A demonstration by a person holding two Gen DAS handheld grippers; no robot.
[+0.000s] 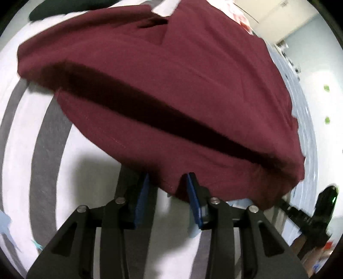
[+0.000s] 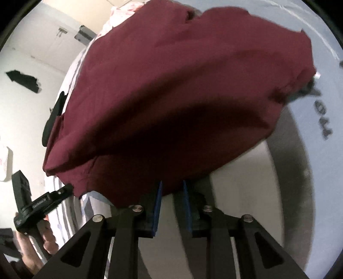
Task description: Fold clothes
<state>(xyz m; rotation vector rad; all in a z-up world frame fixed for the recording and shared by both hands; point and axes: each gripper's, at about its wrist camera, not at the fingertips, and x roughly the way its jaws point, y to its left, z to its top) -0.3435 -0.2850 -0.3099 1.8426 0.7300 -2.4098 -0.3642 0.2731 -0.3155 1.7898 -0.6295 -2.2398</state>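
A dark red garment (image 1: 171, 81) lies folded over on itself across a bed, a deep crease running through it; it also fills the right wrist view (image 2: 182, 85). My left gripper (image 1: 168, 176) stands open at its near hem, blue pads apart, a corner of the hem hanging between them without being pinched. My right gripper (image 2: 172, 183) is open too, its blue pads a narrow gap apart just under the garment's near edge. In the right wrist view a hand (image 2: 46, 238) holds the left gripper at the garment's lower left corner.
Under the garment lies a grey-and-white striped sheet (image 1: 45, 137). A black garment (image 1: 64, 8) lies at the far top left, and pink-and-white cloth (image 1: 240, 15) behind. Pale fabric with dark printed marks (image 2: 321, 122) lies to the right.
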